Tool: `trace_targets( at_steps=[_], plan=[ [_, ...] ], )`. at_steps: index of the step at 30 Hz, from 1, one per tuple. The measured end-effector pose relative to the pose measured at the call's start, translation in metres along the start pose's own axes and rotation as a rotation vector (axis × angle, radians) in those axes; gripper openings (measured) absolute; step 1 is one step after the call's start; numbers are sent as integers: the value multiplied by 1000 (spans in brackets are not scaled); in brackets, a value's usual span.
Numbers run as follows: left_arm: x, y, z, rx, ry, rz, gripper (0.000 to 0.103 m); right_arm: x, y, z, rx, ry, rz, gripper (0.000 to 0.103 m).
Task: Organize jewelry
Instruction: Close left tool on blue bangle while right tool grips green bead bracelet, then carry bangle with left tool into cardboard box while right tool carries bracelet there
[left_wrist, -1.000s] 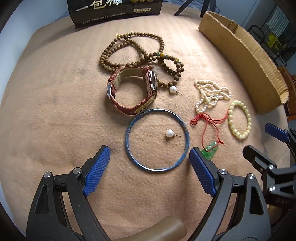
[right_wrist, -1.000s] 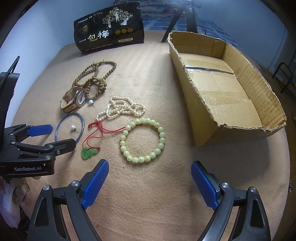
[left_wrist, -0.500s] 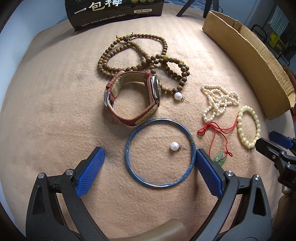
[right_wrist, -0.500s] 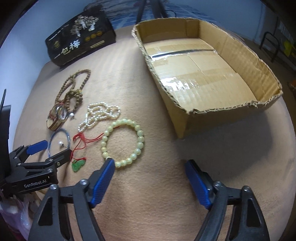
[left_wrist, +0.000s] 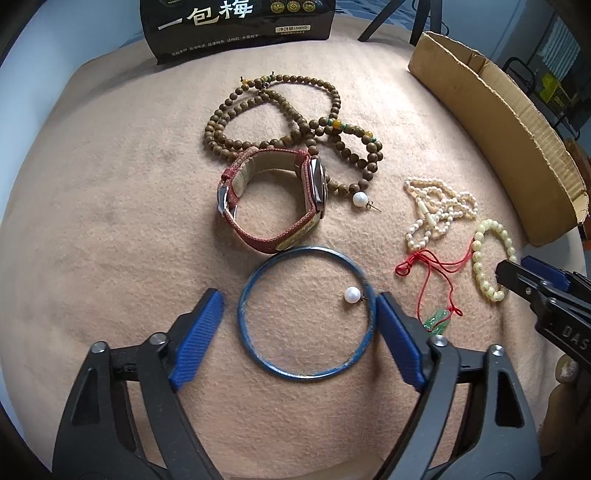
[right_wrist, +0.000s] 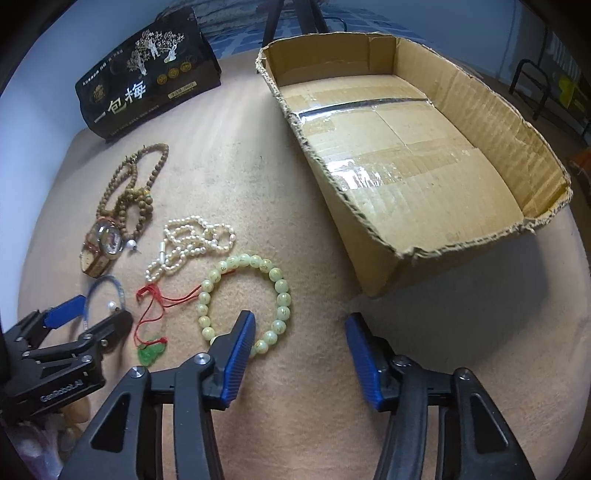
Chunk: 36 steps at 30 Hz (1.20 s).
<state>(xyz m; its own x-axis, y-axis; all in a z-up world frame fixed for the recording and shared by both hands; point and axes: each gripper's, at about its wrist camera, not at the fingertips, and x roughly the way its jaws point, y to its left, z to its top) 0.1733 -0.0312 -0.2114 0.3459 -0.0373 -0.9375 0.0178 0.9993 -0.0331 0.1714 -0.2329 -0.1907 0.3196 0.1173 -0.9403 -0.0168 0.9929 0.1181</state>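
Left tool (left_wrist: 299, 325), wide, straddles the blue bangle (left_wrist: 306, 314) at lower centre; closing may flick out the pearl earring (left_wrist: 352, 295) (loose inside). Right tool (right_wrist: 301, 354) gapes, holding nothing.

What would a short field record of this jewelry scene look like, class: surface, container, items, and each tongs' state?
surface: tan blanket
container: cardboard box, no jewelry visible inside
blue bangle: flat between the open left tongs, one pearl earring inside its ring
watch: on its side, against the wooden beads
jade bead bracelet: left finger of the open right tongs overlaps its near edge
also: pearl strand, green pendant on red cord
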Motion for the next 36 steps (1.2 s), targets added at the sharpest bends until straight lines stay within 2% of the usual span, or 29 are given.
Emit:
trace_targets(
  at_steps=[3,5,7,14,22,30,36],
  plan=[
    [-4,5,0,-10,-2,-8,74,-1,6,0,-34,-8,4,30],
    [-7,10,-1,-17,-1,-23,74,-2,8,0,-40,-6,23,12],
    [-10,17,-1,-21,-2,-32,74,-3,9,0,-48,-8,29,8],
    [-17,26,-7,-52,-8,-52,74,-14,12,0,-75,-37,52,6],
    [-32,36,-14,-75,-36,-52,74,-44,30,4,-166,-136,44,5],
    [-58,21,-13,-65,-102,-74,74,-68,36,11,-200,-199,63,5],
    [-74,5,-1,-45,-147,-108,74,-89,26,21,-158,-252,86,5]
  ],
)
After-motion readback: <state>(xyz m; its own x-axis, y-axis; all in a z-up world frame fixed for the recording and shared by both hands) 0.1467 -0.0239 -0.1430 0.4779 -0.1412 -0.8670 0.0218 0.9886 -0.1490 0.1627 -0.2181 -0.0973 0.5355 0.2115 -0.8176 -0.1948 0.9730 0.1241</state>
